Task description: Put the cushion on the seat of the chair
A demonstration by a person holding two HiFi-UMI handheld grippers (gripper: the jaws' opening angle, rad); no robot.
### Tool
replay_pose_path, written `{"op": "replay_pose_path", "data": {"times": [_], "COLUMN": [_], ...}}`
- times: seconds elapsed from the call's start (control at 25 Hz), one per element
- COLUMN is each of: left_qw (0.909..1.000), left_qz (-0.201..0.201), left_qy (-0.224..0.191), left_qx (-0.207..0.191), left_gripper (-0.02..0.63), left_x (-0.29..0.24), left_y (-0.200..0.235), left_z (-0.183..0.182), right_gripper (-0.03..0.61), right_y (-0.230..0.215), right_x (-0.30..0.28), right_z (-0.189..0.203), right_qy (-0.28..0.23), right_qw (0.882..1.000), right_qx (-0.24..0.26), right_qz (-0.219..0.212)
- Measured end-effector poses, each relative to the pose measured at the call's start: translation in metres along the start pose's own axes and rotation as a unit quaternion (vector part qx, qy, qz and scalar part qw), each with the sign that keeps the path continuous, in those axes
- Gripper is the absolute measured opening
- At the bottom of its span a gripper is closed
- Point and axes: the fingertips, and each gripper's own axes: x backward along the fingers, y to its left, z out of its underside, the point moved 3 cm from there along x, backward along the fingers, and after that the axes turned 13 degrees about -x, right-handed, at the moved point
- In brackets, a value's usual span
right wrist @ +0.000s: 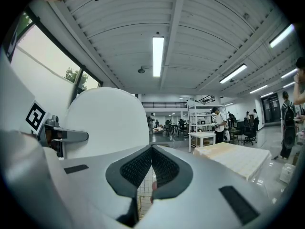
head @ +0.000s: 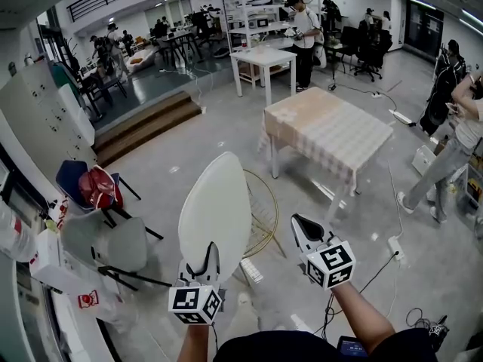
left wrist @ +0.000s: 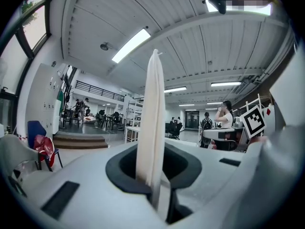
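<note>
A round white cushion (head: 215, 211) is grasped by its lower edge in the fingers of the left gripper (head: 204, 261) and held upright on edge, over a gold wire chair (head: 266, 216). The right gripper (head: 302, 226) is held beside it, its fingers clenched on nothing.

Bright, even indoor light fell from ceiling strip lights (right wrist: 157, 54) and a window (right wrist: 50, 56) at the left of the right gripper view. The glossy floor (head: 226, 138) showed pale reflections, and shadows were faint. All views bowed strongly toward dark, vignetted corners. The cushion (left wrist: 153, 123) appeared nearly overexposed, and the nearest foreground surfaces were soft.
</note>
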Motion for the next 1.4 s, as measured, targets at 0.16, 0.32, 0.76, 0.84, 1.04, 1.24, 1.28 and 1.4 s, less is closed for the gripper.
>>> {"op": "replay_pose_path", "data": {"times": [0.16,0.32,0.76,0.84,1.04,1.24,1.28,1.4], "left_qw": [1.0,0.9999,0.9995,0.9996,0.9992,0.999,0.9991,0.9991], "left_qz": [0.0,0.007,0.014,0.013,0.013,0.016,0.017,0.018], "left_qy": [0.004,0.009,0.009,0.012,0.006,0.01,0.01,0.014], "left_qx": [0.001,-0.006,0.026,0.024,0.037,0.039,0.039,0.035], "left_gripper": [0.061,0.061,0.061,0.061,0.062,0.063,0.063,0.063], "left_x": [-0.01,-0.022,-0.064,-0.073,-0.092,-0.109,-0.112,-0.123], "left_y": [0.011,0.019,0.051,0.057,0.079,0.099,0.103,0.114], "left_z": [0.005,0.008,0.014,0.016,0.015,0.018,0.018,0.02], "right_gripper": [0.018,0.018,0.018,0.018,0.018,0.018,0.018,0.018], "right_y": [-0.001,-0.005,-0.018,-0.02,-0.022,-0.019,-0.019,-0.02], "right_x": [-0.016,-0.031,-0.08,-0.089,-0.117,-0.143,-0.149,-0.163], "right_z": [0.001,0.0,-0.007,-0.007,-0.009,-0.012,-0.012,-0.014], "right_qy": [-0.001,-0.006,-0.01,-0.008,0.002,0.01,0.011,0.013], "right_qw": [1.0,1.0,1.0,1.0,1.0,1.0,1.0,1.0], "right_qx": [-0.001,-0.005,-0.01,-0.008,0.001,0.003,0.003,0.003], "right_qz": [-0.002,0.001,0.004,0.005,0.006,0.008,0.009,0.012]}}
